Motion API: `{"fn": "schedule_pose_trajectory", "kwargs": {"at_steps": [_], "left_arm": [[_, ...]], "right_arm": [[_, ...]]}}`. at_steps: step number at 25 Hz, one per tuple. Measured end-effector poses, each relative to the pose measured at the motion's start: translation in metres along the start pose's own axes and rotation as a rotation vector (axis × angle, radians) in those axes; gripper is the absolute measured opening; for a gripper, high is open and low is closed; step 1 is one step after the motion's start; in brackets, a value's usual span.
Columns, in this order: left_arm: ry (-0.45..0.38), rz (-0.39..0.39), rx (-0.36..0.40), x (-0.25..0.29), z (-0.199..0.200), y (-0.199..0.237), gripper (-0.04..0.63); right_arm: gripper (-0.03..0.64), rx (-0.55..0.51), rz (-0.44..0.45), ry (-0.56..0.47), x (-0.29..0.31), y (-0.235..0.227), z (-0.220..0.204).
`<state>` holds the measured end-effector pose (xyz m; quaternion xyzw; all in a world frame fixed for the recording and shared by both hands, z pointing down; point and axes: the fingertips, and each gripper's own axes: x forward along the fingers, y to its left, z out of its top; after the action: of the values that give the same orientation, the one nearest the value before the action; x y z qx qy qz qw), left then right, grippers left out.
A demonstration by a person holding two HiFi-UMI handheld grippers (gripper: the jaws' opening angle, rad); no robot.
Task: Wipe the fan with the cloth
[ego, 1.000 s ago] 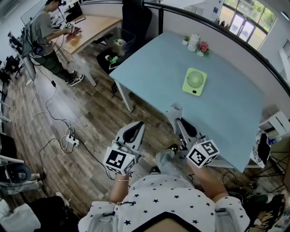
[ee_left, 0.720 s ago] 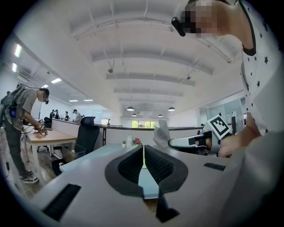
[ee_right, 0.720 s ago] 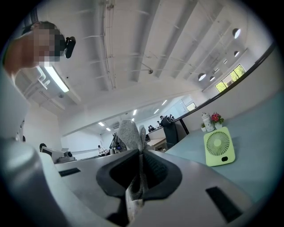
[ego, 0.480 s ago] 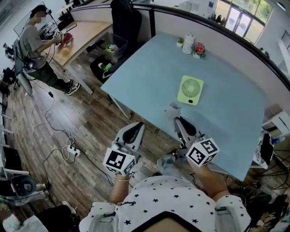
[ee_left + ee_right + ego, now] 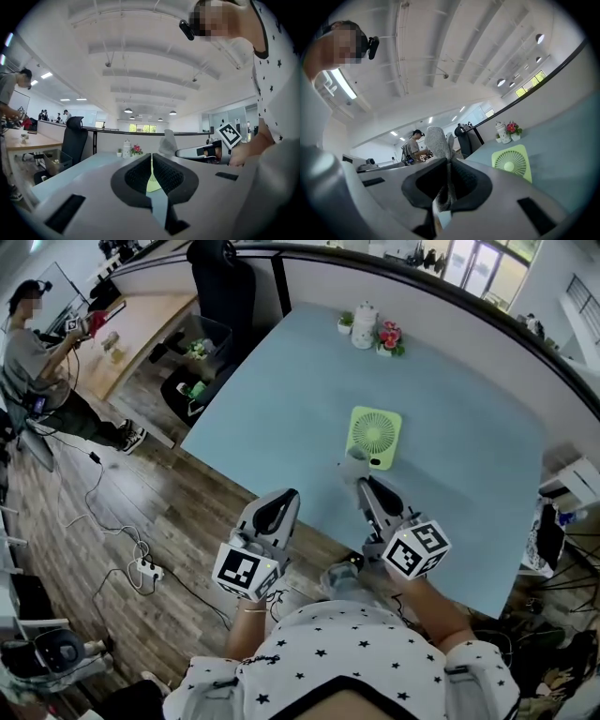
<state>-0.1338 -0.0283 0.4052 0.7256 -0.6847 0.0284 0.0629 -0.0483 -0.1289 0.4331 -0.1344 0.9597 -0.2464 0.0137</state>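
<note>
Head view. Open office with a wood floor (image 5: 112, 521) and a pale blue counter (image 5: 281, 399). Finds the green fan (image 5: 375, 436) flat on its back toward the counter's near edge, roughly midway along it, with a white jar (image 5: 364, 313) and potted flowers (image 5: 389, 337) at the far edge. Holds the right tool (image 5: 364, 486) over the near edge, with the grey cloth (image 5: 355, 463) bunched at its tip just beside the fan; cannot tell whether touching. Holds the left tool (image 5: 281, 502) off the counter, above the floor.

Left gripper view. Looks along jaws brought together on nothing, with a sliver of green fan in the slit and the cloth upright beyond, to the right.

Right gripper view. Shows jaws clamped on the cloth's lower fold, with a soft tuft free above them and the fan ahead to the right.

Probably a light, stiff plastic fan, apt to slide under a push, with a thin grille easy to snag; best steadied by its outer frame. Probably a limp, yielding cloth, fit for gentle strokes as gripped.
</note>
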Motion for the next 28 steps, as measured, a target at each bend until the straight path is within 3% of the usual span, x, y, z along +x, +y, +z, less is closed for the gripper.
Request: {"fn": "schedule_pose_trajectory", "kwargs": {"at_steps": [15,22,28], "left_arm": [[0.0,-0.088,0.037,0.088,0.014,0.012,0.034],[0.047,-0.152,0.028,0.112,0.002,0.027,0.034],[0.021,-0.238,0.053,0.147,0.025,0.051,0.034]], "right_arm": [[0.021,0.026,-0.082,-0.017,0.026,-0.071,0.021],[0.023,0.04,-0.161,-0.01,0.045,-0.094,0.011],[0.022,0.023,-0.246,-0.002,0.068,-0.112,0.019]]}}
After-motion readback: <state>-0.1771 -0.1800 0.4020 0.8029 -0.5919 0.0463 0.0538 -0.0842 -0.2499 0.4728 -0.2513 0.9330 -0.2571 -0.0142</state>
